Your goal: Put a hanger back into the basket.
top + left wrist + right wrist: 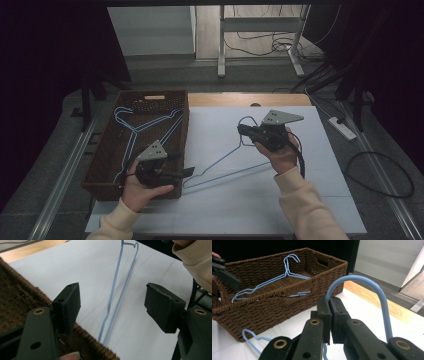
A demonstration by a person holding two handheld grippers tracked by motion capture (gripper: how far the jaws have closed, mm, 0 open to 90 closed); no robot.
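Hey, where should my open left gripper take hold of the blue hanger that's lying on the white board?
Probably the hanger's near corner by the basket. The left gripper is open beside it; the right gripper already pinches the hook. Close sideways across the thin wire there.

- Basket (100, 165) sits on the left side of the counter (300, 210), two hangers (145, 125) lying inside it.
- Third hanger (225, 167) lies on the counter right of the basket, hook end far, one corner near the basket's right wall.
- Left tongs (187, 171) at the basket's near right corner, over its rim.
- Right tongs (241, 129) at the third hanger's hook, right of the basket.
- Power strip (342, 127) on the floor right of the counter.
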